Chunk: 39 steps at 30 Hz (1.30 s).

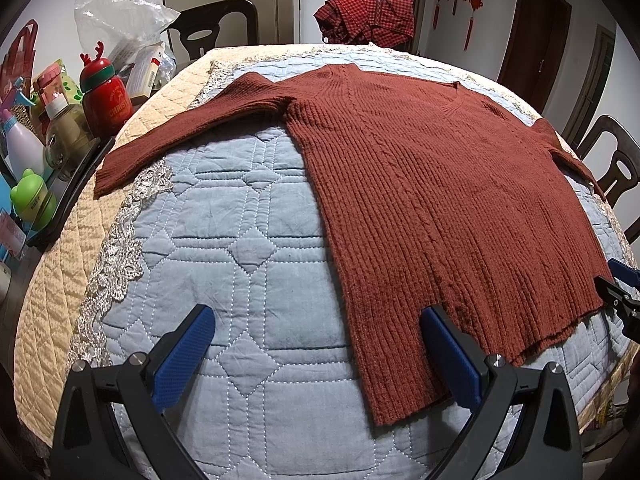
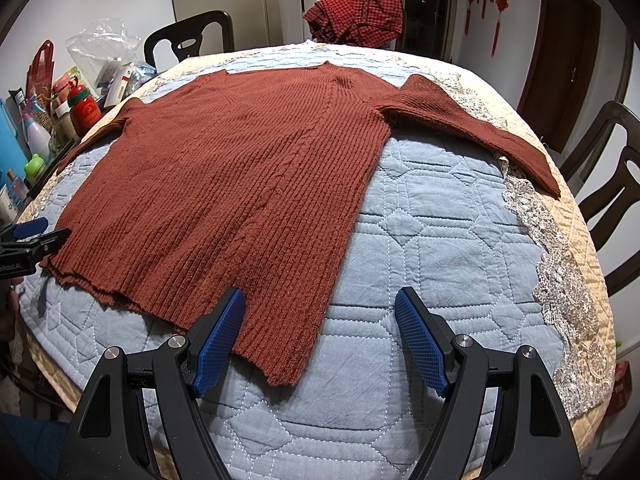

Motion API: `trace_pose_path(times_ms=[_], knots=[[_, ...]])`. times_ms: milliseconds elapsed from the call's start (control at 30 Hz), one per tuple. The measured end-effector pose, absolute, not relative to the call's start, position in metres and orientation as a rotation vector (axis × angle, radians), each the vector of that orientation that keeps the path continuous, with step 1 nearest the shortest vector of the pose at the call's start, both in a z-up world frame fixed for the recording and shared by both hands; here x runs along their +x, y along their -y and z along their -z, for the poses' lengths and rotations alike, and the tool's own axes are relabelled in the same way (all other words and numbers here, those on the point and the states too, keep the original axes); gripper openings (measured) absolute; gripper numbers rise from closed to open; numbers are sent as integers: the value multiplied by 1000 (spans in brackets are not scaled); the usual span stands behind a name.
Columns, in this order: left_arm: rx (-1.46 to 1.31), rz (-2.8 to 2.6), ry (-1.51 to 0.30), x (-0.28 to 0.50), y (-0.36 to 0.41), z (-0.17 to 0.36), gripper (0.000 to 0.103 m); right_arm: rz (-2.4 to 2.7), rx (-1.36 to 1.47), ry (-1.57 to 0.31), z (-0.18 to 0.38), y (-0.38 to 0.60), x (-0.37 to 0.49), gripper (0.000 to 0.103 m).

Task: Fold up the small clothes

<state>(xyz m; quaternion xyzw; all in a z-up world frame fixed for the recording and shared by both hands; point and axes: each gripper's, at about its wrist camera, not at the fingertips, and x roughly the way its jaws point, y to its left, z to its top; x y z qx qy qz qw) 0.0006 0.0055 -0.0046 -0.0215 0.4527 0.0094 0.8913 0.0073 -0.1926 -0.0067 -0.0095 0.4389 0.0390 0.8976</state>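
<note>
We have folded nothing yet: the rust-brown ribbed sweater [image 1: 420, 184] lies flat, sleeves outstretched, on the quilted surface [image 1: 240, 240] ahead of our left tongs [image 1: 316, 354] and right tongs [image 2: 320, 340], both spread wide and empty at its hem corners.

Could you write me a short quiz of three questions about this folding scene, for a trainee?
1. True or false: the sweater lies flat on the quilt with both sleeves spread out.
2. The left gripper is: A) shut on the hem, B) open, one finger over the hem, C) open over a sleeve.
3. Fill in: the right gripper holds ____.

Key
1. True.
2. B. Its jaws stand wide apart, nothing between them is pinched.
3. Nothing. It is open near the sweater's bottom right corner.
</note>
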Motion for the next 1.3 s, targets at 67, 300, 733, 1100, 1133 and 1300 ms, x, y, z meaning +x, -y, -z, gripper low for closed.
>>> trace_pose_path(times_ms=[67,300,733,1100,1133,1300], knots=[[-46,-23,-936,-1,-7,6,103,-81,-17,-911,7,193,8,77],[-45,-23,-933,-3,-8,7,103,-81,-19,-919,7,193,10,77],[-35,-24,-941,-5,-4,3,103,-88,-18,-942,7,194,17,77],[-51,-41,-928,-5,-3,1,103,-105,-10,-938,5,198,14,77],[-54,-42,-932,-5,-3,0,103,-105,-9,-936,4,198,13,77],[-110,-7,-929,-1,-11,-7,103,-115,-12,-895,-9,195,10,77]])
